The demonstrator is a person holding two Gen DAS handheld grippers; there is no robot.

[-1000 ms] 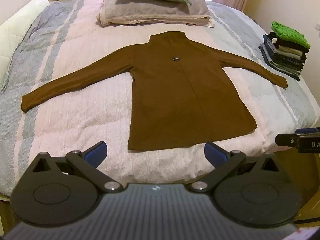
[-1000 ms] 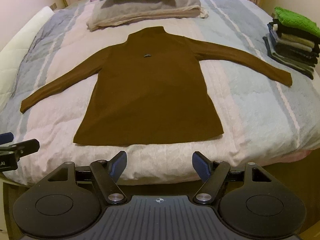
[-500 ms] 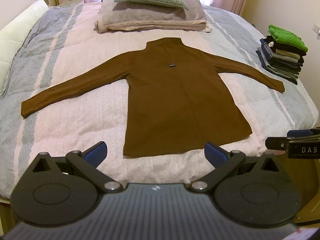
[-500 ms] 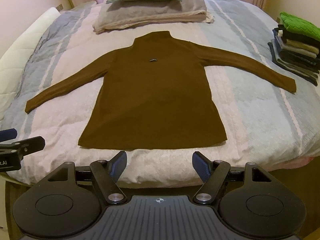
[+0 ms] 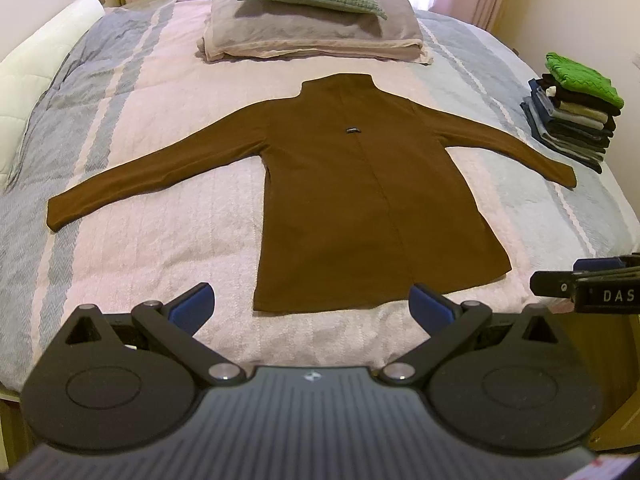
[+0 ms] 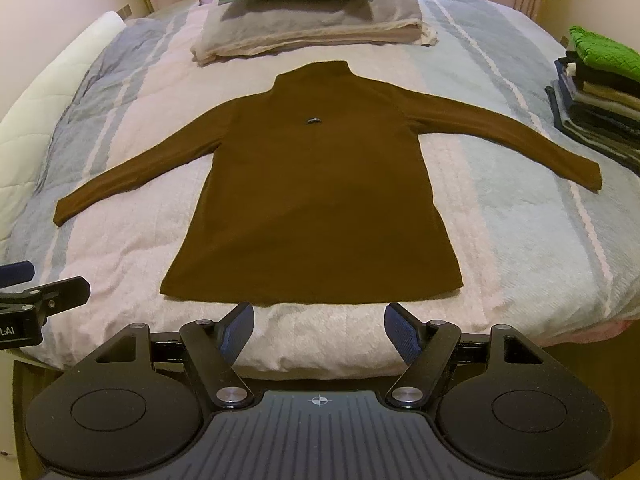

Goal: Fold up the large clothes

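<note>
White letters "DAS" are showing on the black body of the right gripper (image 5: 600,286) at the right edge of the left wrist view — the word is running off the frame. In the right wrist view, the left gripper (image 6: 24,304) is showing "t:AI" at the left edge, likewise cut off.

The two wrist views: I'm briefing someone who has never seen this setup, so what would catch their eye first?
First, the brown long-sleeved top, laid flat in the middle of the striped bed cover with both sleeves spread wide. Next, the stack of folded clothes at the bed's right edge, topped by a bright green piece. Nearest the cameras, the left gripper and right gripper sit open and empty short of the hem.
</note>
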